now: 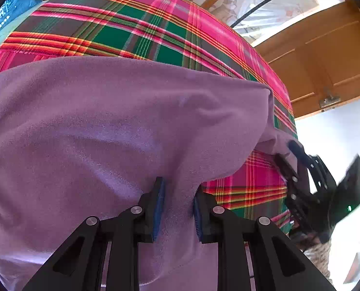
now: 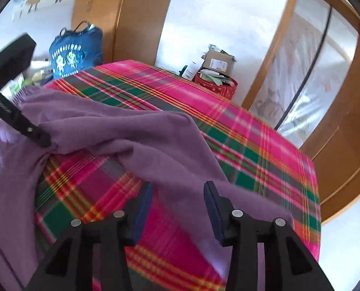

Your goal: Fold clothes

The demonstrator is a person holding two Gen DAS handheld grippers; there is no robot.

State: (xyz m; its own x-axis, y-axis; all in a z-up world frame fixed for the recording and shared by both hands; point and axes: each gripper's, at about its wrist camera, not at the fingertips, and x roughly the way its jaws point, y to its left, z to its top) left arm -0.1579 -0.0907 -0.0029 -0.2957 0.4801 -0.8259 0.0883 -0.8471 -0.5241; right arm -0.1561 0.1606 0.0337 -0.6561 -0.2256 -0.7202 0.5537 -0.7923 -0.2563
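Purple fleece garment [image 1: 95, 126] lies on the pink-and-green plaid tablecloth [image 1: 136, 24].
Left gripper [image 1: 178, 208] pinches a fleece fold at six o'clock; right gripper [image 2: 177, 206] gapes wide, gripping nothing.

— From my feed the purple garment [image 1: 112, 126] looks like soft matt fleece, slightly fuzzy

— Same here. The plaid tablecloth [image 2: 247, 145] is thin woven cloth, smooth. My left gripper [image 1: 178, 208] is matt black plastic, blue ribbed pads [image 1: 159, 208], shiny metal pins. The door [image 1: 325, 55] behind looks like varnished wood
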